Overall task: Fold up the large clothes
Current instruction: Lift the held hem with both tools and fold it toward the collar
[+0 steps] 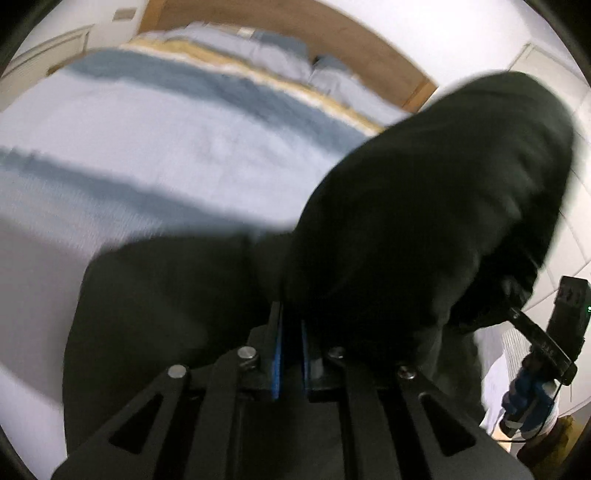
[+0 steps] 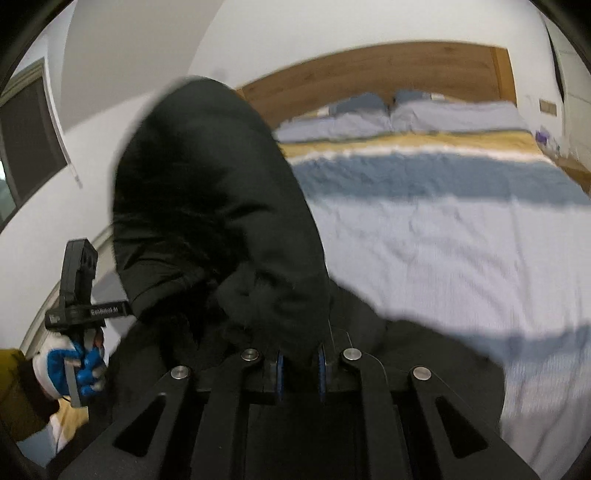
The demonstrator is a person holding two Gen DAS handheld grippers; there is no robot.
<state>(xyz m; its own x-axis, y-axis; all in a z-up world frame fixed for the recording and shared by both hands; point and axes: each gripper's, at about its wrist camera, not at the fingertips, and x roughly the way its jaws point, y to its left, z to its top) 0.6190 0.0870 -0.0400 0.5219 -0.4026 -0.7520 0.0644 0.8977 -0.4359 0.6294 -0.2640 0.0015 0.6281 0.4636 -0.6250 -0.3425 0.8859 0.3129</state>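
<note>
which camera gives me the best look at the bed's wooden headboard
The right wrist view. There the wooden headboard spans nearly its whole width above the pillows, only its left end hidden by the black garment. The left wrist view shows it curving along the top, more blurred.

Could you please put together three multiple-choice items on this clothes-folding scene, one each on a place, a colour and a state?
1. Where is the black garment?
A. Lying flat across the pillows
B. Lifted in front of the bed, held by both grippers
C. On the floor

2. What colour is the band on the bedcover next to the pillows?
A. Red
B. Green
C. Yellow

3. How stands the left gripper?
A. Shut on the black garment
B. Wide open and empty
C. Holding a pillow

Answers:
1 B, the dark cloth rises from the left gripper and the right gripper, with the bed behind it.
2 C, a yellow stripe runs below the pillows.
3 A, its blue pads pinch the dark cloth.
</note>
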